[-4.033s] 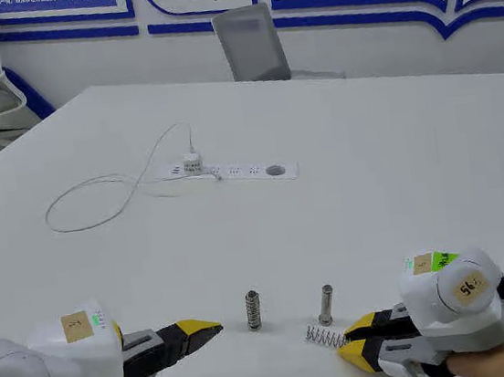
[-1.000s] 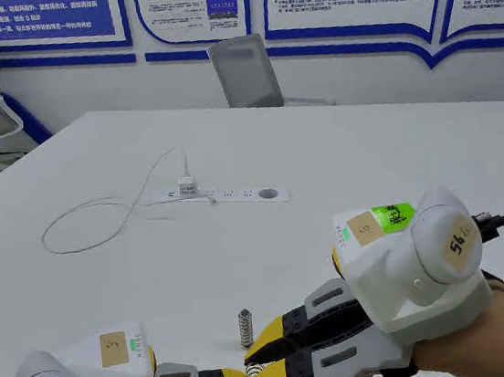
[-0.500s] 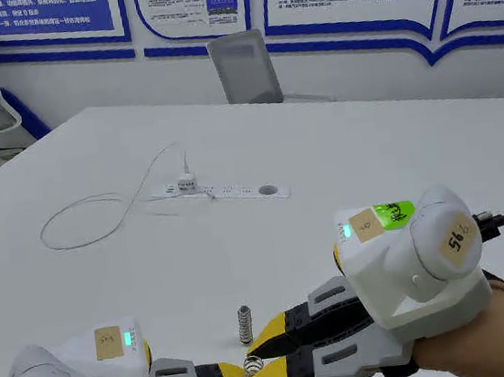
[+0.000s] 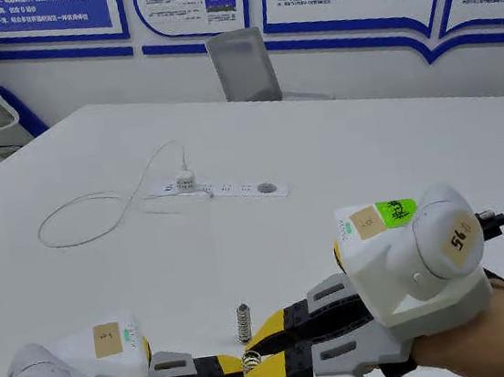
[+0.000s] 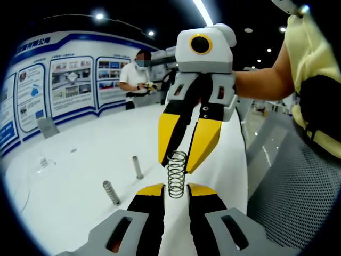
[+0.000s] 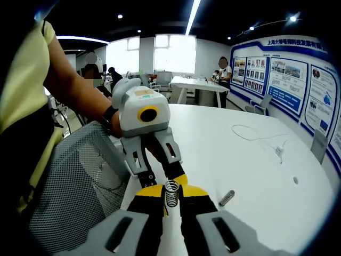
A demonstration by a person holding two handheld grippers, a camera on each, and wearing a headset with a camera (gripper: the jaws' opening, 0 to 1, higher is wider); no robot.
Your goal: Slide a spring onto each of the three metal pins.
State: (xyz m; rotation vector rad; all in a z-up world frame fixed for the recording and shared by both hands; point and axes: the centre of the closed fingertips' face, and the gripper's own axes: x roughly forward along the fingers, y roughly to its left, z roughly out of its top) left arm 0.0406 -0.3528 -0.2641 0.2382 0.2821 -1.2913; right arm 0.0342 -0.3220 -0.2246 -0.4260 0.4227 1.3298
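The step in hand is the second spring. The spring point(image 5: 177, 173) is off the table point(image 4: 369, 165) and held upright in the air above its near edge, with the two grippers meeting tip to tip. The left gripper point(image 5: 177, 192) looks clamped on its lower coils and the right gripper point(image 6: 171, 196) pinches its top end. One pin point(image 4: 243, 321) near that edge already wears a spring, and a bare pin point(image 5: 138, 167) stands just beside it. This looks like a handover or a re-grip to get the spring straight. Next, one gripper has to let go while the other keeps the spring upright, brings its open end over the bare pin's tip and lowers it down the shaft. Four seconds ago the spring lay flat on the tabletop beside the bare pin, at the right gripper's jaws, and the left gripper waited well apart with its jaws wide. Since half a second ago, little has changed.
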